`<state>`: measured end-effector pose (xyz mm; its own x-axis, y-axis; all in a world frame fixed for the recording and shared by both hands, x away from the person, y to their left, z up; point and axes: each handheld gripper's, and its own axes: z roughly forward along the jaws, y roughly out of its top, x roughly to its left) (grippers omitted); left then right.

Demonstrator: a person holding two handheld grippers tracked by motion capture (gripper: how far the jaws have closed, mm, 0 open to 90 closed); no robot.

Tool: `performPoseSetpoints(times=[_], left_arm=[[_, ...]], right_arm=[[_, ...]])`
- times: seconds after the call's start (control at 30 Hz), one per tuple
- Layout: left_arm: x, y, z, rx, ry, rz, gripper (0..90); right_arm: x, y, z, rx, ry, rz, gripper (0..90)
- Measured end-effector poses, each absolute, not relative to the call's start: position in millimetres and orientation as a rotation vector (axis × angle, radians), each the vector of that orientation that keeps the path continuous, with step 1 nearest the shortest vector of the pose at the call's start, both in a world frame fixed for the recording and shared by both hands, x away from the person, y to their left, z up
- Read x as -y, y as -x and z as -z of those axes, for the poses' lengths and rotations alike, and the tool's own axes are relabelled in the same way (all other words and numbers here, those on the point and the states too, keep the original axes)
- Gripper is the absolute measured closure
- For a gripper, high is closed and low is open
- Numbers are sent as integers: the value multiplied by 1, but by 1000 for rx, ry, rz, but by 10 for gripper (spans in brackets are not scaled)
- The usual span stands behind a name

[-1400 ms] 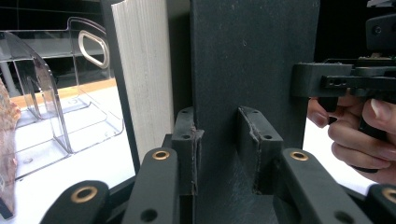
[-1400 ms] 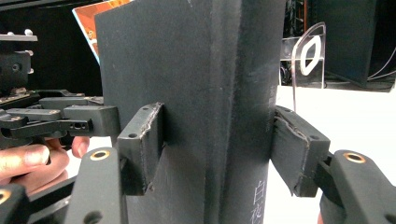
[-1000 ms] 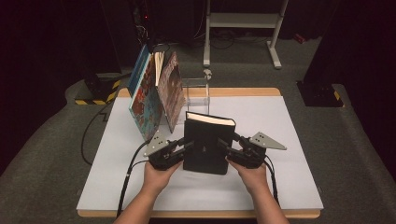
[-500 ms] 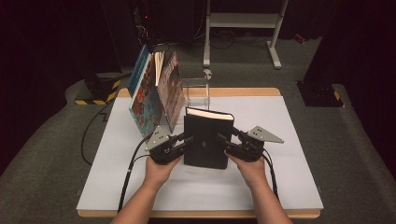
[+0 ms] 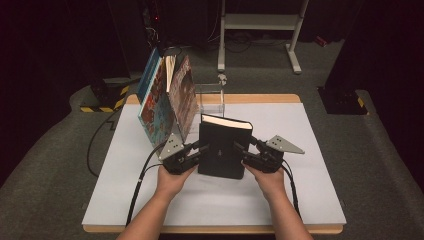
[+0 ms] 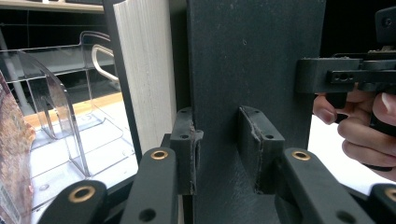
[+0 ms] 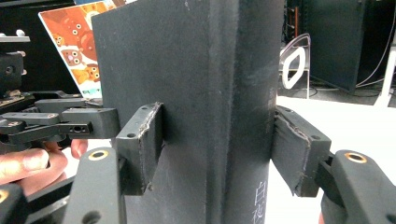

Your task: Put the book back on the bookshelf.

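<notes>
A thick black hardcover book (image 5: 222, 150) stands upright in the middle of the white table, its pale page block facing up and back. My left gripper (image 5: 199, 151) grips its left side and my right gripper (image 5: 243, 151) its right side. In the left gripper view the pads (image 6: 187, 154) press on the black cover (image 6: 252, 70), with the white pages (image 6: 142, 70) just to the left. In the right gripper view both pads (image 7: 140, 144) clamp the book's spine (image 7: 187, 70). Each gripper is shut on the book.
Colourful picture books (image 5: 160, 107) lean together at the back left, beside a clear acrylic stand (image 5: 210, 97). The white table top (image 5: 300, 190) has bare room to the right and in front. A metal frame (image 5: 260, 22) stands on the floor beyond.
</notes>
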<state>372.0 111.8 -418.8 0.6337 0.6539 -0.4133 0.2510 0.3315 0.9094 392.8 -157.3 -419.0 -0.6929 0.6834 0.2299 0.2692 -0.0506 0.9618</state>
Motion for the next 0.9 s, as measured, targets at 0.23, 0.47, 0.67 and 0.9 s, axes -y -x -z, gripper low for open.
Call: performPoseSetpoints(times=[0.23, 0.47, 0.67, 0.9], left_arm=[[-107, -366, 425, -884, -1265, -346, 672], [-108, -358, 429, -890, -1278, -380, 650], [-114, -356, 433, -910, -1287, -398, 632], [-115, -351, 434, -908, -1296, -427, 616]], right_arm=[[160, -385, 426, -1885, -1020, -1794, 344], [158, -377, 426, -1879, -992, -1781, 336], [157, -373, 427, -1871, -986, -1804, 338], [156, -367, 427, -1881, -967, -1800, 331]])
